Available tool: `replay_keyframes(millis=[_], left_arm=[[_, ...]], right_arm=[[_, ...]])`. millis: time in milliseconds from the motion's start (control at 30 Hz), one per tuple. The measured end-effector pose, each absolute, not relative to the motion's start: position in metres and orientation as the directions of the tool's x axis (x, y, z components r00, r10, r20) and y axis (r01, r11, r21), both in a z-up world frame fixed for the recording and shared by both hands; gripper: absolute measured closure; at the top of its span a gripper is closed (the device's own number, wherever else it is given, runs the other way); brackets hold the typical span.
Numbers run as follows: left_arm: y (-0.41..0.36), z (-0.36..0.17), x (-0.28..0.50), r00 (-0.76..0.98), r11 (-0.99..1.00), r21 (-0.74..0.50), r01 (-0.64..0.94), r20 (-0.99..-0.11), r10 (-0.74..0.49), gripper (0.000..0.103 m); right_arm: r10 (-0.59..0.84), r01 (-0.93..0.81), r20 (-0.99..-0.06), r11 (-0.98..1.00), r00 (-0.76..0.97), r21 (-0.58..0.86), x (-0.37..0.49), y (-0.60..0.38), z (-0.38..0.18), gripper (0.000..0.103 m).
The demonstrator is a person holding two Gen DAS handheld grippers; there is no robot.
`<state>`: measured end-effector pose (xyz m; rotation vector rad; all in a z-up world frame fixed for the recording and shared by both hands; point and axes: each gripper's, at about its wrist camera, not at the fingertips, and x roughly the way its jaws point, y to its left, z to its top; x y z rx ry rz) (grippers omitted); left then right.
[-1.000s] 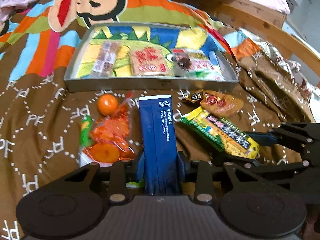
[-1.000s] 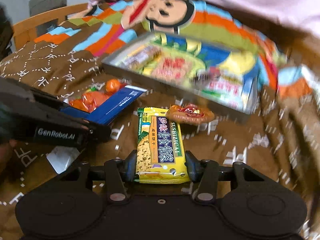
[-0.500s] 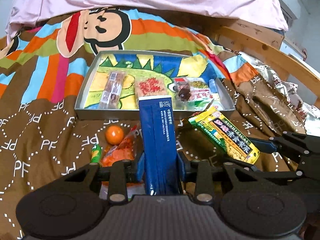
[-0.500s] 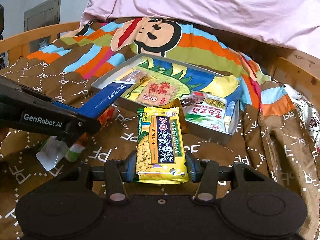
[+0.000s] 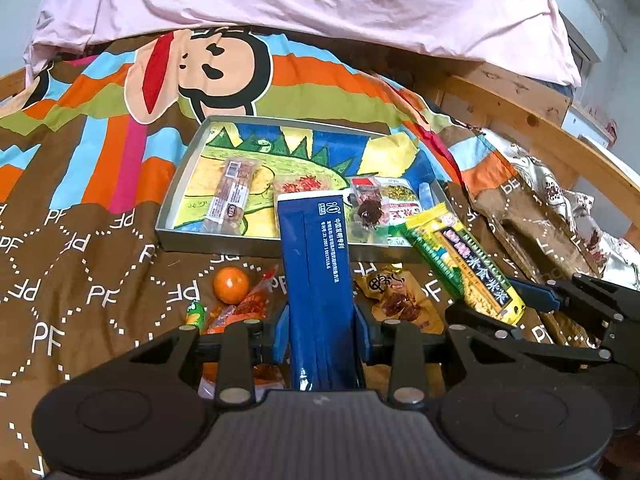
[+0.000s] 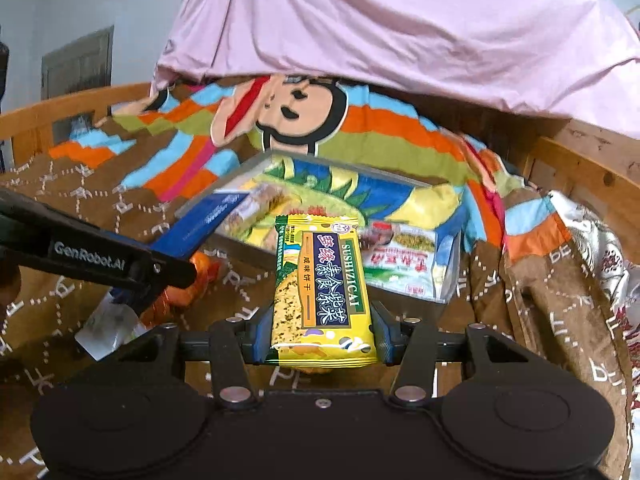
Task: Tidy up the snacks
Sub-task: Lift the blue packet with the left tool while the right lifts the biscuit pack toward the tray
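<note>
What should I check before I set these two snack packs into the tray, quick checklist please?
1. Left hand-held gripper clamped on blue box: ok.
2. Right hand-held gripper clamped on yellow cracker pack: ok.
3. Both packs lifted off the blanket: ok.
4. Bare space in the tray, far side: ok.
5. Left gripper and right gripper apart: ok.
6. Orange and brown packet still outside the tray: not ok.

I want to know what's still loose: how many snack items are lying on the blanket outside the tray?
3: an orange ball, an orange packet beside it, and a brown packet right of the blue box. The grippers may hide others.
</note>
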<state>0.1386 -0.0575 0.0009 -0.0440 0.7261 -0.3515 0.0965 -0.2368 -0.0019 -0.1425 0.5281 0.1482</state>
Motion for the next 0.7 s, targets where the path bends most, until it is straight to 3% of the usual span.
replay_keyframes(millis=[367,533,700], left_arm=[[-0.059,0.016,0.158,0.697,0.941,-0.204,0.270,-0.633,-0.337,0.066],[-0.066,0.026,0.190,0.752,0.962,-0.198,0.186,-0.601,-0.269,0.066],[-0.083,0.028,0.232,0.787,0.974,-0.179,0.138,-0.577,-0.218,0.066]], right_arm=[[0.097,-0.157,-0.442,0.982,0.892,-0.101,0.108,-0.248,0.016,0.052],[0.065,-0.132,-0.392,0.980,0.918,-0.148,0.148,-0.266,0.024,0.052],[0.050,-0.072,-0.374,0.996,0.926,-0.046,0.198,-0.294,0.020,0.052]])
